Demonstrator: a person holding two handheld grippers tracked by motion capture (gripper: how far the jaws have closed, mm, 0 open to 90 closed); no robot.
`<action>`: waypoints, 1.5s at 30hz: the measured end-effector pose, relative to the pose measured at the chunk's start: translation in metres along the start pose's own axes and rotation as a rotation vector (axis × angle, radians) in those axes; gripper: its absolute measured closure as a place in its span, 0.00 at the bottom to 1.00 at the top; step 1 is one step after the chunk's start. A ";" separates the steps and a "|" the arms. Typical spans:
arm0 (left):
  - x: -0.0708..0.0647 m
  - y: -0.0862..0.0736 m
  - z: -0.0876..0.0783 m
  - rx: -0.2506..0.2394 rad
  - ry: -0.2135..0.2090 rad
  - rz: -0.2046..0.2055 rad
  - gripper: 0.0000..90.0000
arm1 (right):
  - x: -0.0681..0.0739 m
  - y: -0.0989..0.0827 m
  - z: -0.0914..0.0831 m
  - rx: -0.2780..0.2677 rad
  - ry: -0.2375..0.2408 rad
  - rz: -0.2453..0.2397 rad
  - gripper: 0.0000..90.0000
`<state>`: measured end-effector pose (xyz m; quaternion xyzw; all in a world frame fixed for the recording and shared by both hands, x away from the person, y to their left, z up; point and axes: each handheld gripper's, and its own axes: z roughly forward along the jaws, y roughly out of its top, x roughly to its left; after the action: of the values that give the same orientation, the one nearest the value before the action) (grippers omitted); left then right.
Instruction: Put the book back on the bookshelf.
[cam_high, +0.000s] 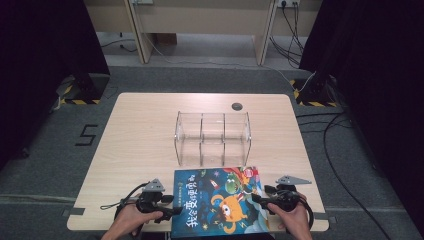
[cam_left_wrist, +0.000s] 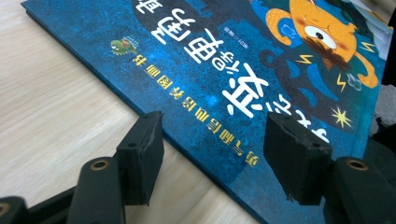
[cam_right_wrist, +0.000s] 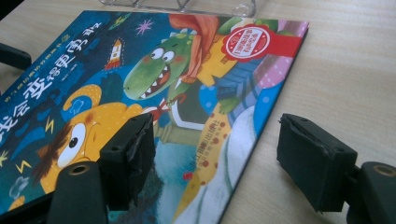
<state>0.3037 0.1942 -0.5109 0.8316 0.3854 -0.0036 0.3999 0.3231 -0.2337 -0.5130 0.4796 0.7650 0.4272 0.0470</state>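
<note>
High view: a thin, glossy picture book (cam_high: 218, 201) lies flat on the pale wood-grain desk (cam_high: 135, 140), with the left gripper (cam_high: 170, 212) at its one side edge and the right gripper (cam_high: 256, 199) at the other, each with jaws released and straddling that edge, gripping nothing. This looks like the approach to a two-sided pickup. Next, each pair must clamp the slim, slick cover squarely, probably to lift it toward the clear, rigid divided holder (cam_high: 212, 138) beyond the jaws.

book near edge (cam_high: 220, 231): cut off by the high view's bottom edge
hands (cam_high: 131, 222): partly cut off at the same edge
cover text: too small there
</note>
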 end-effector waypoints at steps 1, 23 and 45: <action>0.000 0.000 0.000 0.000 0.000 0.000 0.42 | 0.000 0.000 0.000 0.000 0.000 0.000 0.32; -0.007 0.003 0.010 -0.025 -0.065 -0.034 0.38 | -0.023 -0.027 -0.016 -0.183 0.191 0.473 0.28; -0.007 0.003 0.015 -0.052 -0.083 -0.020 0.40 | -0.002 -0.020 -0.018 -0.082 0.289 0.083 0.51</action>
<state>0.3050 0.1786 -0.5169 0.8162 0.3766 -0.0322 0.4370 0.3017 -0.2496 -0.5164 0.4419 0.7253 0.5244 -0.0614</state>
